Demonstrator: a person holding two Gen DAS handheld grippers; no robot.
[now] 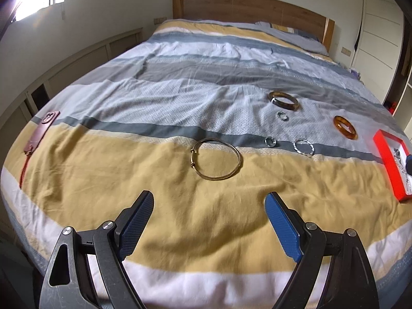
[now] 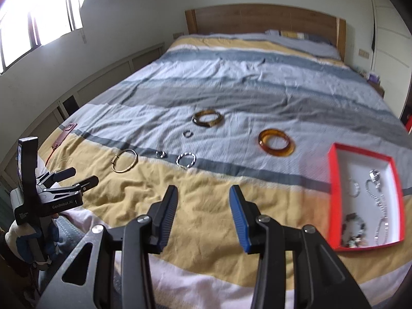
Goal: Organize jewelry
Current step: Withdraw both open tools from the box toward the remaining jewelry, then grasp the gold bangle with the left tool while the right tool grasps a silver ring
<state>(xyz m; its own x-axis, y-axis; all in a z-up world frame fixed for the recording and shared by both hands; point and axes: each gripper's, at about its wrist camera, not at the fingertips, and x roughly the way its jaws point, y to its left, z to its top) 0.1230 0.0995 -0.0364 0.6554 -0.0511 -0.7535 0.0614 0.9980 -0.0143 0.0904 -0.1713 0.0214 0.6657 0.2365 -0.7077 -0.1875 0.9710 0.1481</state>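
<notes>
Jewelry sorting barely begun: a few silver pieces lie in the red box (image 2: 334, 193) near the bedspread's (image 2: 206, 200) right edge, six bangles and rings remain loose mid-bed, left gripper (image 1: 209, 200) and right gripper (image 2: 203, 195) both released, empty.

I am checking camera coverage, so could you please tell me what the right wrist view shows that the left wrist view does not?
Only the right wrist view shows the whole red box with the jewelry lying in it, and the left claw seen from outside. Only the left wrist view shows the brown tag's red cord. Both show the gold bangle, the amber bangle and the striped bedspread.
</notes>
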